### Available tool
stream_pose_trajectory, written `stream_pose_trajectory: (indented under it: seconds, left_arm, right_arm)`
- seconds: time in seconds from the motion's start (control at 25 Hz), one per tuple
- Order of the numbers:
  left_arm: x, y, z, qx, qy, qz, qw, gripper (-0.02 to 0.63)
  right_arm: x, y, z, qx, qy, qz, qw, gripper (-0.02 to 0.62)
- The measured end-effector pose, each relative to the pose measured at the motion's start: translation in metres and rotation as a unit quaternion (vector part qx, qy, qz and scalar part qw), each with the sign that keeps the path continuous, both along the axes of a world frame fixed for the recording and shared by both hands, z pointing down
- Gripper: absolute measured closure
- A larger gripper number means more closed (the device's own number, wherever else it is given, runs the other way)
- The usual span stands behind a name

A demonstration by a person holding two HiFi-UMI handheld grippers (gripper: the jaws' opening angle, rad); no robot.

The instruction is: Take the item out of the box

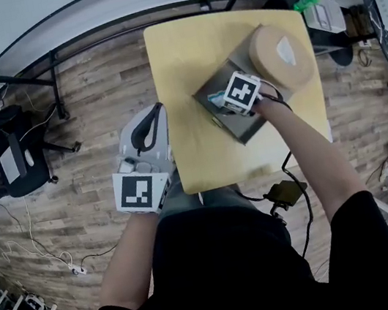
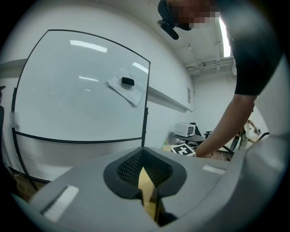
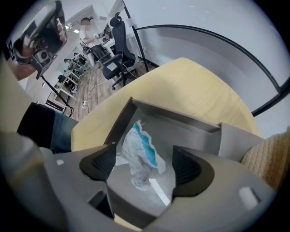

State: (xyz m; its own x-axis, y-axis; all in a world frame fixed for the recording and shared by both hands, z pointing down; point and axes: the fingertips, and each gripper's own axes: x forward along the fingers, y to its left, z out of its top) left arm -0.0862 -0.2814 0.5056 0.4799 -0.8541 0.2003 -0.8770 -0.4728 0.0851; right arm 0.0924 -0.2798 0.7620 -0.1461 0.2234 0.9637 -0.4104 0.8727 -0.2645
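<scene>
My right tongs point steeply down into the box with their jaws moderately apart. The crumpled white-and-blue wrapper stands between the pads. Its near edge comes close to the left pad, but I see no pad pressing on it. The wrapper lies on the floor of the grey open-topped box, towards one corner. From my head view the tongs' marker cube and my hand cover it, so only a speck of blue shows there.

The box sits on the pale wooden desk. A round tan object is at the box's far corner. It is cut off at the edge of the right gripper view, and I cannot tell whether it rests on the box or beside it.

My left tongs are held off the desk's near-left edge. Their jaws are all but together with nothing in them, and they point roughly level at a whiteboard.
</scene>
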Motion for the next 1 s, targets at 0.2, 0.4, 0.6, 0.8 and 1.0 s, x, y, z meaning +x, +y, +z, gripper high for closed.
stream_pose_trajectory:
  seconds: [0.2,0.4,0.6,0.8,1.0]
  left_arm:
    - [0.001,0.002,0.004,-0.001,0.002,0.000,1.0000,0.607]
    - [0.004,0.001,0.002,-0.007,0.000,0.004,1.0000,0.607]
    - [0.005,0.001,0.004,-0.014,-0.001,0.006,0.9999,0.607]
    - [0.007,0.003,0.000,-0.005,0.003,0.009,0.9999,0.607]
    - [0.007,0.004,-0.002,-0.008,0.003,0.010,0.9999,0.607]
  right_arm:
    - [-0.002,0.000,0.003,0.005,-0.003,-0.003,1.000,0.303]
    - [-0.005,0.001,0.001,0.007,-0.009,0.002,1.000,0.357]
    - [-0.010,-0.011,-0.003,0.040,-0.023,-0.001,0.999,0.425]
    - [-0.005,-0.005,-0.004,0.036,-0.012,0.004,0.999,0.449]
    - [0.000,-0.020,-0.010,0.081,-0.004,0.000,0.997,0.454]
